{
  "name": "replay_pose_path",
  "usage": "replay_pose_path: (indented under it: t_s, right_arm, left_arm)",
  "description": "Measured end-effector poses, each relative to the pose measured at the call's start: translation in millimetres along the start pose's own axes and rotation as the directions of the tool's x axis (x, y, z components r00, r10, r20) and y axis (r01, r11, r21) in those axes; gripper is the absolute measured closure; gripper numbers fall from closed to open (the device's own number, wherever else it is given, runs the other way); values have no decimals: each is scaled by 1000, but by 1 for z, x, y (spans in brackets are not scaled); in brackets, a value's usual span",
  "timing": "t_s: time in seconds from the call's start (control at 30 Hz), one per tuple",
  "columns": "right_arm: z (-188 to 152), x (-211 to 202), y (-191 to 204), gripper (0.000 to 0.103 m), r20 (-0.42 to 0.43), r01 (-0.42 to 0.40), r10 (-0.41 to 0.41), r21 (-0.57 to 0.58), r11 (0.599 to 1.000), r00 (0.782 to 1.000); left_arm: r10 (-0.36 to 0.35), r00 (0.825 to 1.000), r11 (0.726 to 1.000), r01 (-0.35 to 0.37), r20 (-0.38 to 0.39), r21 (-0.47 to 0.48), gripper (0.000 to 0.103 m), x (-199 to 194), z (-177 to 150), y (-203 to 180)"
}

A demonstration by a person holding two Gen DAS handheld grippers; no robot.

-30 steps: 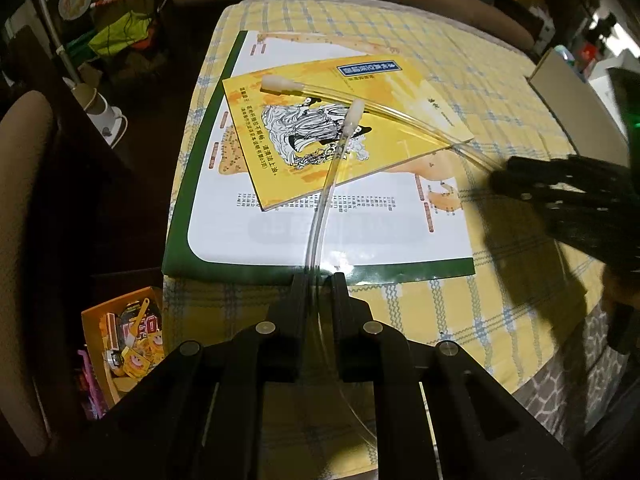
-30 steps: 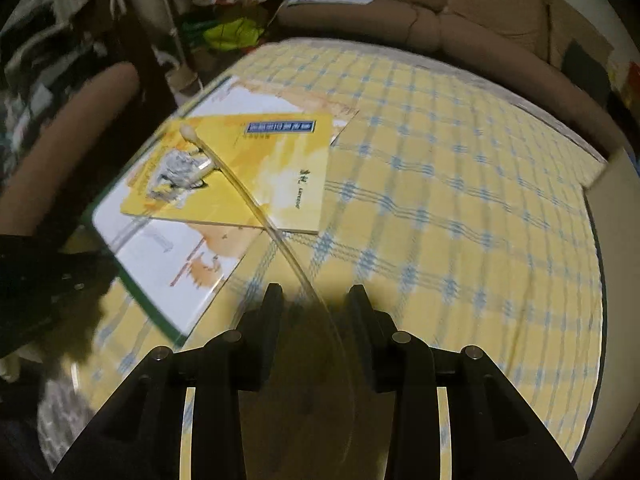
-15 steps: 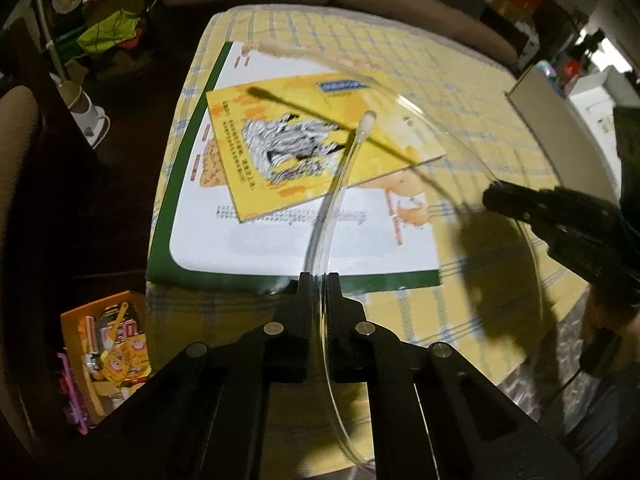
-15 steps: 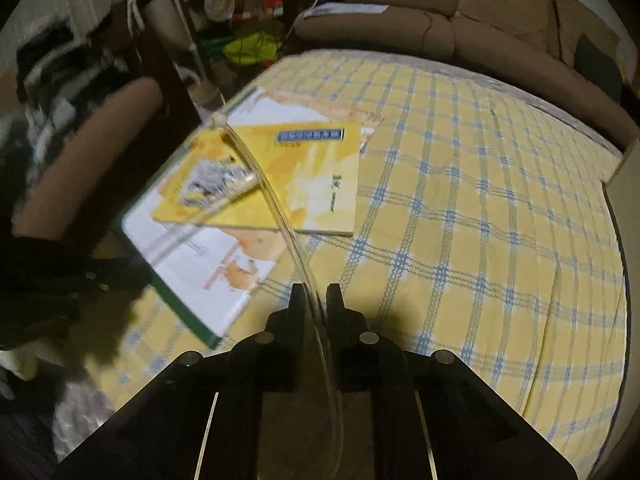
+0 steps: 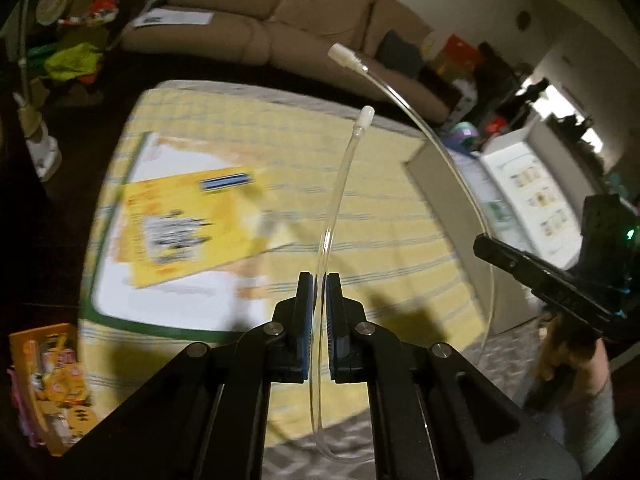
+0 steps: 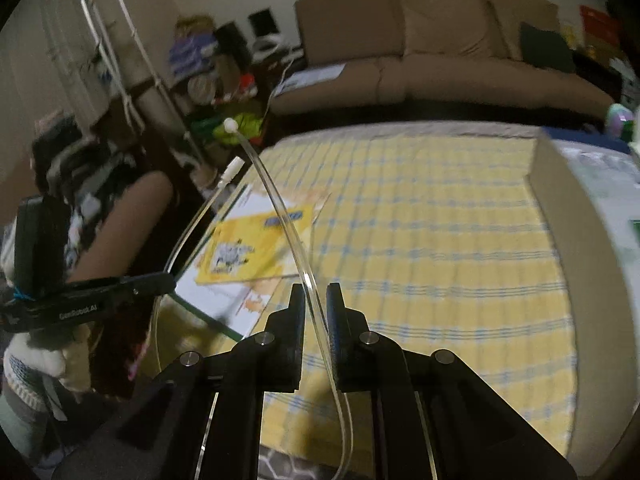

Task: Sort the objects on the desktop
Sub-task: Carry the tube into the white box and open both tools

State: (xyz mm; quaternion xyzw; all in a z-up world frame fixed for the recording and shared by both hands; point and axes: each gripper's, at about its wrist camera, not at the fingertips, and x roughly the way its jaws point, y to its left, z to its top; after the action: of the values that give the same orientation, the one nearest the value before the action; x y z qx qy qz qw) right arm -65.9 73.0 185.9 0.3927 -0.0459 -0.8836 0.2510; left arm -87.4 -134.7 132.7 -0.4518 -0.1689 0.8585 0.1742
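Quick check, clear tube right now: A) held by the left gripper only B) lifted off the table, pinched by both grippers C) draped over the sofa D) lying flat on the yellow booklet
B: the clear tube arcs in the air above the yellow booklet, passing between the fingers of the left gripper and between the right gripper, with both white tips raised.

The checked tablecloth (image 6: 420, 240) lies bare between the yellow booklet (image 6: 256, 244) (left) and the grey box (image 6: 568, 216).
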Motion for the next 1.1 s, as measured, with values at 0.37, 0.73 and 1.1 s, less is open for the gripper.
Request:
replay_pose_path:
  t_s: [0.37, 0.73, 1.1]
  right_arm:
    - [34, -145, -106, 93, 72, 92, -99, 96, 991, 992]
    - [57, -214, -266, 93, 25, 210, -221, 226, 951, 975]
    - [60, -155, -370, 93, -70, 220, -208, 305, 927, 976]
  left_arm:
    - [-236, 966, 972, 236, -105, -10, 97, 52, 39, -178]
    - [-299, 933, 953, 282, -198, -109, 97, 161, 76, -308]
    - [-222, 946, 973, 198, -235, -123, 97, 247, 93, -318]
